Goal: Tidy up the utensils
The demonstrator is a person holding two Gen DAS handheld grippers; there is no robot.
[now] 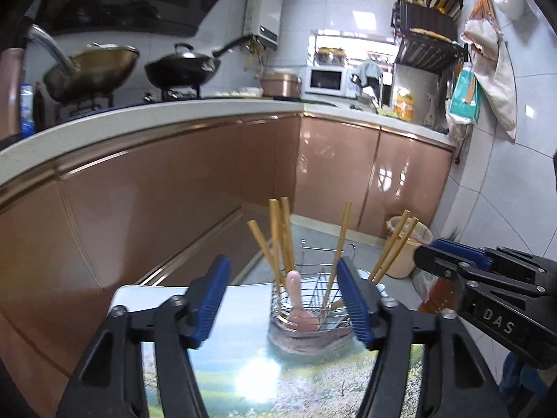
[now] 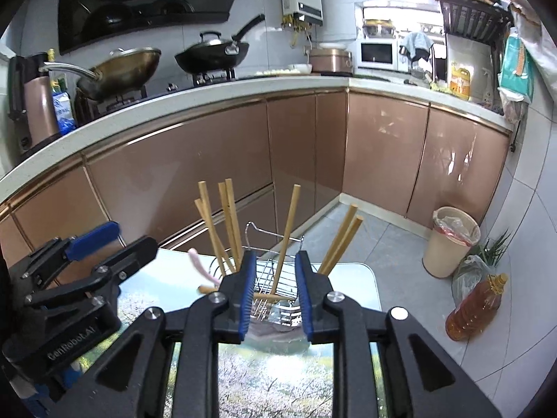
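Observation:
A wire utensil basket point(image 1: 310, 299) stands on a small table with a landscape print point(image 1: 243, 376). Several wooden chopsticks point(image 1: 278, 237) stand upright in it, and a pink spoon point(image 1: 301, 308) leans inside. My left gripper point(image 1: 283, 299) is open and empty, just in front of the basket. My right gripper point(image 2: 273, 292) is open and empty, close before the same basket point(image 2: 275, 278), with chopsticks point(image 2: 226, 223) rising past its fingers. The right gripper also shows at the right of the left wrist view point(image 1: 452, 261), and the left gripper at the left of the right wrist view point(image 2: 115, 240).
Brown cabinets point(image 2: 209, 160) with a white counter run behind the table. Two woks point(image 2: 209, 52) sit on the stove. A beige bin point(image 2: 452, 240), a bag and an oil bottle point(image 2: 477, 310) stand on the floor at the right.

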